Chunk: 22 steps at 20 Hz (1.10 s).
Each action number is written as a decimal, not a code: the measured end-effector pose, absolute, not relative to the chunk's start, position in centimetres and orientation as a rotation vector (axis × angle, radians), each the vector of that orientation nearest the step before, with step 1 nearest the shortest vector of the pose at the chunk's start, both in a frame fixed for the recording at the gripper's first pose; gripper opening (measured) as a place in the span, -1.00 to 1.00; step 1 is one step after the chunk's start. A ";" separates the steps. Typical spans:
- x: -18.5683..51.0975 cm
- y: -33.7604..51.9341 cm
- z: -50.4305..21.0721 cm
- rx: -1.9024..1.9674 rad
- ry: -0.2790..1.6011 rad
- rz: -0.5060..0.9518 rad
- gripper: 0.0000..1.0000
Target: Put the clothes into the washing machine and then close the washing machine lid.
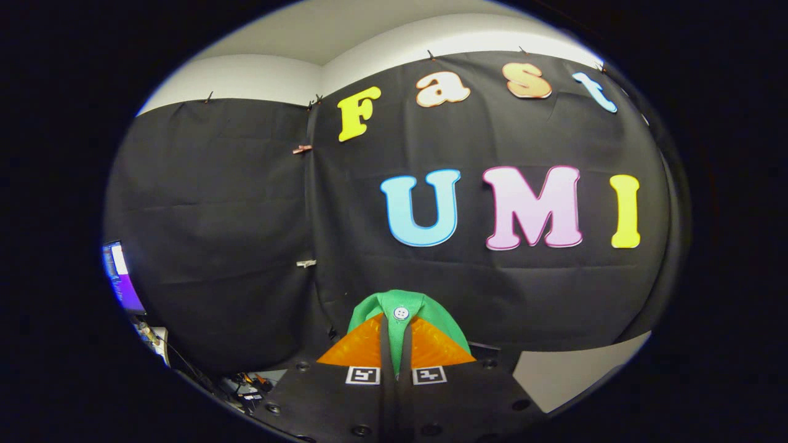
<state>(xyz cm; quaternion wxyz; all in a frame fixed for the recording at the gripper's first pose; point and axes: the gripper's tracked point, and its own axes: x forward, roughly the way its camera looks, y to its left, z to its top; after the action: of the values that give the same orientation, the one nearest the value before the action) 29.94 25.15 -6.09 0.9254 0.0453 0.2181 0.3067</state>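
My gripper (397, 344) points at the black cloth wall, raised well off any surface. Its two orange fingers (363, 347) are pressed together on a green garment (425, 311) with a white button (401, 313). The cloth bulges up over the fingertips and a strip of it runs down the narrow gap between them. The rest of the garment hangs out of sight below the fingers.
Black cloth wall (234, 215) stands close ahead, meeting at a corner seam. A lit monitor (120, 277) and tangled cables (246, 384) sit low at the left. A pale surface (572, 369) shows low at the right.
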 end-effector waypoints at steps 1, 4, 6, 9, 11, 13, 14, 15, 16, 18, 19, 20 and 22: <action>30.1 25.9 -7.7 0.092 0.471 0.649 -0.91; 30.7 27.4 -12.5 0.069 0.549 0.691 -0.91; 31.0 28.1 -15.6 0.041 0.594 0.714 -0.91; 31.2 29.0 -19.8 -0.015 0.650 0.755 -0.90; 30.9 29.5 -22.5 -0.045 0.694 0.782 -0.91; 30.5 30.0 -24.6 -0.076 0.725 0.807 -0.91; 30.4 30.3 -25.4 -0.091 0.735 0.819 -0.90; 30.3 30.4 -26.3 -0.101 0.746 0.825 -0.90; 30.2 30.4 -27.3 -0.105 0.759 0.829 -0.90; 30.3 30.4 -29.5 -0.114 0.799 0.821 -0.90; 30.3 30.1 -30.5 -0.126 0.825 0.805 -0.90; 30.2 29.9 -31.2 -0.132 0.849 0.800 -0.90; 29.7 29.5 -32.5 -0.141 0.895 0.797 -0.90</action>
<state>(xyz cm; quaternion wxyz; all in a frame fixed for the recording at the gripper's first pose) 29.75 29.48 -32.52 0.8236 -0.0663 0.4208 0.3746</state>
